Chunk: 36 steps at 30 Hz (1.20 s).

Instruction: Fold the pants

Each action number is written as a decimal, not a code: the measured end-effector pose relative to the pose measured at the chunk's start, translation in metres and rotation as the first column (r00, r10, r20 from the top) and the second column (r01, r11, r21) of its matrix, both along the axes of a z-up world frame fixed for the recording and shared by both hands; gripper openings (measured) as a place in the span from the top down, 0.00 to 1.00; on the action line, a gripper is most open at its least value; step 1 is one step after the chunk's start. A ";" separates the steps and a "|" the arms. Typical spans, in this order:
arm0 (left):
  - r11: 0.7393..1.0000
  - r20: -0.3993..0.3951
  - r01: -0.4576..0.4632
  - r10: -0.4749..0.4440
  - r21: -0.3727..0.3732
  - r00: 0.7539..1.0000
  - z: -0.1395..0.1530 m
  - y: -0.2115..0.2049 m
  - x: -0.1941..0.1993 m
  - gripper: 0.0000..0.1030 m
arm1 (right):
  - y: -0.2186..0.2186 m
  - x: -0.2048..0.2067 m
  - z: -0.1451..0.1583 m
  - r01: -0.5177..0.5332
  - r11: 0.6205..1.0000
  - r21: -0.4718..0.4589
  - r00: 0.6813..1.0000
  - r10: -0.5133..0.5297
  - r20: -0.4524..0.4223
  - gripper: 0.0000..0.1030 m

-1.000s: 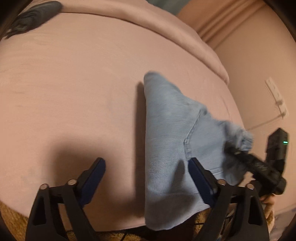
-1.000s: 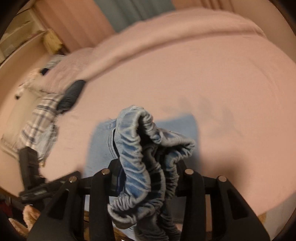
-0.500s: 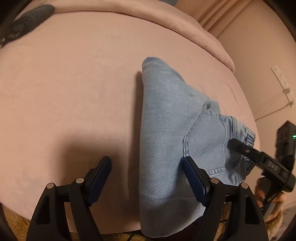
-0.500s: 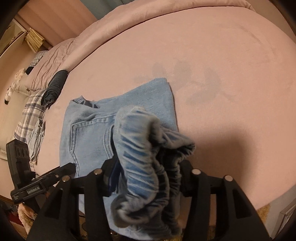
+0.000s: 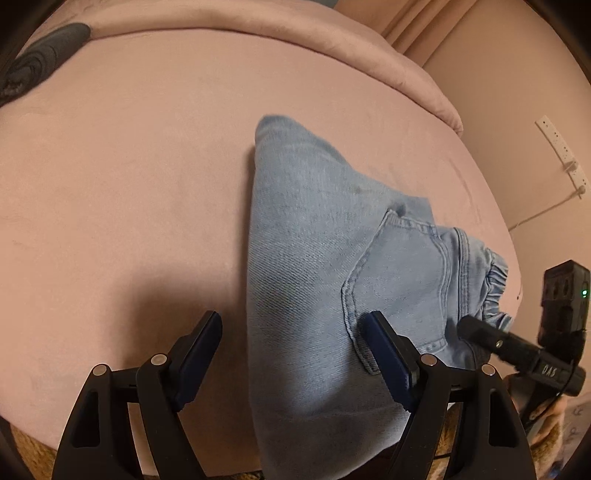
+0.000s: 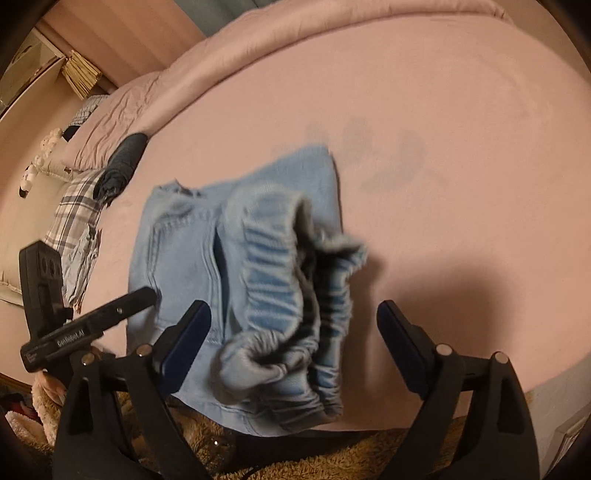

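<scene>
The light blue pants lie folded in a pile on the pink bed, close to the bed's near edge. A back pocket faces up. The stretchy waistband is bunched up in a soft heap and sits on top of the folded part.

The right gripper is just above that bunched waistband. Its jaws have just been opening, and now they stand wide apart. The waistband sits in the space between them, but the blue pads do not press on it. The cloth looks blurry there.

The left gripper is above the near part of the pants. Its jaws are wide too. The left edge of the pants runs between them. The right pad is over the denim by the pocket, and the left pad is over bare bed. It does not squeeze anything.

In the left wrist view, the right gripper shows off to the right, with one finger by the waistband. In the right wrist view, the left gripper shows off to the left, by the pocket side of the pants.

Farther away, on the left in the right wrist view, there is a checked cloth and a dark rolled cloth. A pink blanket is bunched along the far side of the bed. A fuzzy brown rug lies below the bed's near edge.
</scene>
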State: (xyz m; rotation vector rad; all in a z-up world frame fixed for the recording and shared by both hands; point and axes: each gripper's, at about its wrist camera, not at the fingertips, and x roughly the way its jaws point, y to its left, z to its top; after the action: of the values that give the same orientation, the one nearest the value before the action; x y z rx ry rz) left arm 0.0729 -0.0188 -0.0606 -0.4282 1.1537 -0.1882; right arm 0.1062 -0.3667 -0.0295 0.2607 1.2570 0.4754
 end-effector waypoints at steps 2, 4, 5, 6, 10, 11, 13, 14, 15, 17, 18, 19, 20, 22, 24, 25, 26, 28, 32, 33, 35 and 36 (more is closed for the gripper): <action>1.000 0.000 0.001 -0.001 -0.008 1.000 -0.002 -0.001 0.003 0.22 | -0.003 0.000 -0.007 -0.018 0.999 0.029 1.000 0.018 -0.023 0.10; 1.000 0.003 0.006 -0.006 -0.015 1.000 -0.003 -0.002 0.005 0.22 | 0.001 0.001 -0.011 -0.035 0.999 0.033 0.999 0.035 -0.019 0.10; 1.000 0.001 0.006 -0.006 -0.018 1.000 -0.003 -0.002 0.006 0.22 | 0.001 0.001 -0.011 -0.042 0.999 0.034 0.999 0.043 -0.014 0.10; 1.000 0.000 0.006 -0.006 -0.022 1.000 -0.004 -0.003 0.008 0.22 | 0.003 0.002 -0.011 -0.050 0.998 0.044 0.999 0.051 -0.009 0.10; 0.999 -0.007 0.007 -0.007 -0.039 1.000 -0.007 -0.003 0.011 0.22 | 0.011 0.008 -0.016 -0.062 0.996 0.064 0.998 0.062 -0.013 0.09; 0.999 -0.006 0.008 -0.008 -0.039 1.000 -0.008 -0.003 0.012 0.22 | 0.012 0.009 -0.016 -0.063 0.996 0.065 0.998 0.064 -0.011 0.09; 0.999 -0.003 0.012 -0.012 -0.035 1.000 -0.007 -0.003 0.012 0.22 | 0.014 0.010 -0.016 -0.068 0.996 0.066 0.998 0.068 -0.009 0.09; 0.999 -0.001 0.013 -0.013 -0.033 1.000 -0.007 -0.003 0.012 0.22 | 0.013 0.009 -0.016 -0.067 0.996 0.067 0.998 0.068 -0.010 0.09; 0.999 -0.001 0.012 -0.012 -0.030 1.000 -0.007 -0.003 0.012 0.22 | 0.012 0.010 -0.016 -0.066 0.995 0.069 0.998 0.067 -0.009 0.09; 1.000 0.001 0.012 -0.012 -0.023 1.000 -0.005 -0.003 0.012 0.22 | 0.011 0.009 -0.015 -0.064 0.996 0.061 0.998 0.064 -0.011 0.11; 1.000 0.003 0.011 -0.011 -0.020 1.000 -0.003 -0.004 0.014 0.22 | 0.011 0.008 -0.012 -0.060 0.997 0.042 0.998 0.061 -0.010 0.15; 1.000 0.008 0.011 -0.011 -0.015 1.000 -0.001 -0.003 0.014 0.24 | 0.010 0.008 -0.009 -0.057 0.998 0.029 0.998 0.057 -0.007 0.17; 1.000 0.018 0.009 -0.009 -0.008 1.000 0.001 -0.002 0.015 0.24 | 0.008 0.008 -0.004 -0.045 0.999 0.010 0.999 0.045 0.000 0.18; 1.000 0.051 -0.014 0.014 0.005 0.999 0.007 0.006 0.020 0.24 | 0.004 0.011 0.005 -0.029 0.999 -0.017 0.999 0.029 0.032 0.18; 0.999 0.044 -0.046 0.046 0.000 0.998 0.010 0.015 0.026 0.24 | -0.002 0.018 0.017 -0.013 0.999 -0.038 0.998 0.015 0.063 0.18; 0.999 0.034 -0.050 0.050 -0.019 0.998 0.010 0.018 0.027 0.24 | -0.004 0.023 0.025 -0.003 0.999 -0.047 0.997 0.006 0.077 0.18; 0.998 0.027 -0.047 0.048 -0.052 0.998 0.010 0.021 0.026 0.24 | -0.004 0.029 0.035 0.004 0.999 -0.050 0.995 0.001 0.104 0.17; 0.996 0.022 -0.039 0.041 -0.082 0.999 0.007 0.021 0.019 0.24 | 0.005 0.044 0.061 -0.015 0.999 -0.047 0.985 0.023 0.171 0.17; 0.996 -0.010 -0.050 0.050 -0.074 0.999 -0.004 0.019 0.000 0.29 | 0.052 0.060 0.081 -0.150 0.989 0.001 0.971 0.147 0.186 0.19; 0.994 -0.011 -0.057 0.056 -0.096 0.998 -0.006 0.018 -0.007 0.33 | 0.074 0.062 0.079 -0.210 0.977 0.017 0.964 0.205 0.169 0.20; 0.989 -0.001 -0.067 0.068 -0.133 0.998 -0.010 0.018 -0.017 0.44 | 0.111 0.061 0.070 -0.291 0.957 0.011 0.947 0.286 0.145 0.22; 0.985 0.004 -0.071 0.073 -0.154 0.997 -0.012 0.017 -0.021 0.53 | 0.134 0.062 0.062 -0.328 0.945 -0.010 0.936 0.327 0.132 0.25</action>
State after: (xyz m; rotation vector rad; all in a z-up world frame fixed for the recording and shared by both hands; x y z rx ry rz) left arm 0.0515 -0.0017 -0.0722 -0.6043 1.1165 -0.2169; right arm 0.1682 -0.2330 0.0323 0.0262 1.1712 0.7750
